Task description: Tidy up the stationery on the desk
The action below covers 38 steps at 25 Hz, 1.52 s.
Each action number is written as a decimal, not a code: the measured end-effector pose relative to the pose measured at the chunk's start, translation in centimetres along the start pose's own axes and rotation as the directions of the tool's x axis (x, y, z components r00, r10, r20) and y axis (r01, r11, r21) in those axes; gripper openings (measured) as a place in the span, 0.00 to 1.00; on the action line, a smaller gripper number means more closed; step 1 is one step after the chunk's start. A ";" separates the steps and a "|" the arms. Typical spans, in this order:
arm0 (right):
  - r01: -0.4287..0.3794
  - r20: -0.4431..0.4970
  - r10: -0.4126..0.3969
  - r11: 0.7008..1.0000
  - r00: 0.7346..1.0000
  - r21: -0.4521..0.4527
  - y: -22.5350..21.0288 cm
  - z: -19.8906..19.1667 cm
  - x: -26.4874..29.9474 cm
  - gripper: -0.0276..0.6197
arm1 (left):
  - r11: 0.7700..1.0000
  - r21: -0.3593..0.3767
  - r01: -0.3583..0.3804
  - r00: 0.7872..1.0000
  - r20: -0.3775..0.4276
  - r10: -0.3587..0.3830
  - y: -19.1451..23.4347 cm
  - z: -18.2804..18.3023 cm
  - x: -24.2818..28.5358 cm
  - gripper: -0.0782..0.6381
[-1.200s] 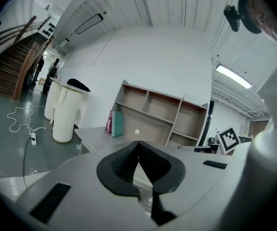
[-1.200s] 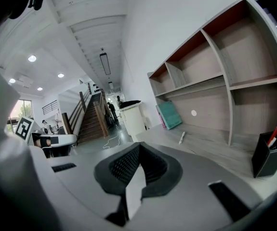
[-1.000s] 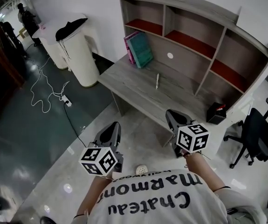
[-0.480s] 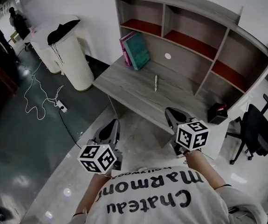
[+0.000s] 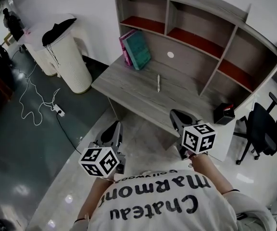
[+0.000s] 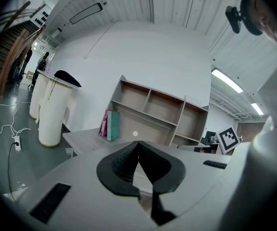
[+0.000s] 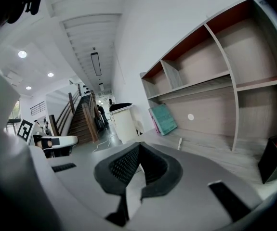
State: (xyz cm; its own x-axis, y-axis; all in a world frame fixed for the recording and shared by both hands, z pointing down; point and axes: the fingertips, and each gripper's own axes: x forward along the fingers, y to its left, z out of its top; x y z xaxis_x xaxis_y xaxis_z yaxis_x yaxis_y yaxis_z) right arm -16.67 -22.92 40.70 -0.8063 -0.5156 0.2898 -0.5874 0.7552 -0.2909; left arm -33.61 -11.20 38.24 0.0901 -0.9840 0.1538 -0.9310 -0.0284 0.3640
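Observation:
A white pen (image 5: 158, 82) lies in the middle of the grey desk (image 5: 128, 88), also seen as a small white stick (image 7: 179, 143) in the right gripper view. A teal book and a pink book (image 5: 136, 49) lean against the hutch at the desk's left end. A black pen holder (image 5: 223, 113) with something red in it stands at the desk's right end. My left gripper (image 5: 114, 127) hovers over the floor short of the desk, shut and empty. My right gripper (image 5: 177, 116) is at the desk's front edge, shut with nothing in it.
A hutch with open compartments (image 5: 196, 37) rises at the back of the desk. White ribbed bins (image 5: 71, 57) stand to the left, with a cable and power strip (image 5: 56, 110) on the floor. A black office chair (image 5: 261, 129) is at the right.
Both grippers have edged a little closer to the desk, and the desk has slid up and left in the head view. Both pairs of jaws stay closed.

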 end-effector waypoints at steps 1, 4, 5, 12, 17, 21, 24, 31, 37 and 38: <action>0.002 -0.003 -0.002 1.000 1.000 0.002 -0.1 -0.2 0.0 0.06 | 1.000 -0.001 0.002 1.000 -0.002 -0.002 0.0 -0.1 0.0 0.13; 0.006 -0.011 -0.006 1.000 1.000 0.012 -0.1 -0.5 0.1 0.06 | 1.000 -0.009 0.002 1.000 -0.011 -0.002 0.3 -0.5 0.0 0.13; 0.005 -0.012 -0.005 1.000 1.000 0.014 -0.1 -0.4 0.2 0.06 | 1.000 -0.011 0.000 1.000 -0.011 0.000 0.4 -0.5 0.0 0.13; 0.000 -0.022 0.000 1.000 1.000 0.004 -0.2 -0.2 0.8 0.06 | 1.000 -0.026 -0.014 1.000 0.004 0.015 1.3 -0.2 -0.1 0.13; 0.023 -0.050 -0.021 0.999 0.999 0.025 -1.6 -1.4 1.2 0.06 | 0.999 -0.045 -0.023 0.999 -0.026 0.022 1.6 -1.6 0.6 0.13; 0.031 -0.071 -0.028 0.999 0.997 0.041 -2.7 -2.3 2.0 0.06 | 0.997 -0.065 -0.030 0.998 -0.057 0.027 2.0 -3.0 1.4 0.13; 0.034 -0.093 -0.029 0.998 0.995 0.058 -3.7 -2.8 2.9 0.06 | 0.997 -0.069 -0.034 0.997 -0.070 0.030 2.2 -3.2 2.3 0.13; 0.023 -0.133 -0.012 0.996 0.991 0.082 -5.9 -2.5 6.8 0.06 | 0.994 -0.078 -0.072 0.993 -0.103 0.064 3.9 -2.8 5.0 0.13; 0.015 -0.157 -0.001 0.996 0.988 0.092 -8.2 -1.5 10.7 0.06 | 0.988 -0.096 -0.120 0.988 -0.108 0.110 6.1 -1.8 7.5 0.13; 0.019 -0.160 -0.004 0.996 0.987 0.091 -8.8 -1.4 11.4 0.06 | 0.987 -0.094 -0.129 0.987 -0.108 0.119 6.5 -1.5 7.8 0.13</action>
State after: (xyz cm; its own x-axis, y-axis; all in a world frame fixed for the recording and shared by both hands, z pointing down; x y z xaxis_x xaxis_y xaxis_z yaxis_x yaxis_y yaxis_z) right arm -20.58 -34.85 47.81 -0.7826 -0.4469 0.4335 -0.6062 0.7055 -0.3671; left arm -38.38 -18.81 43.21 0.0164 -0.9556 0.2943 -0.8972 0.1159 0.4261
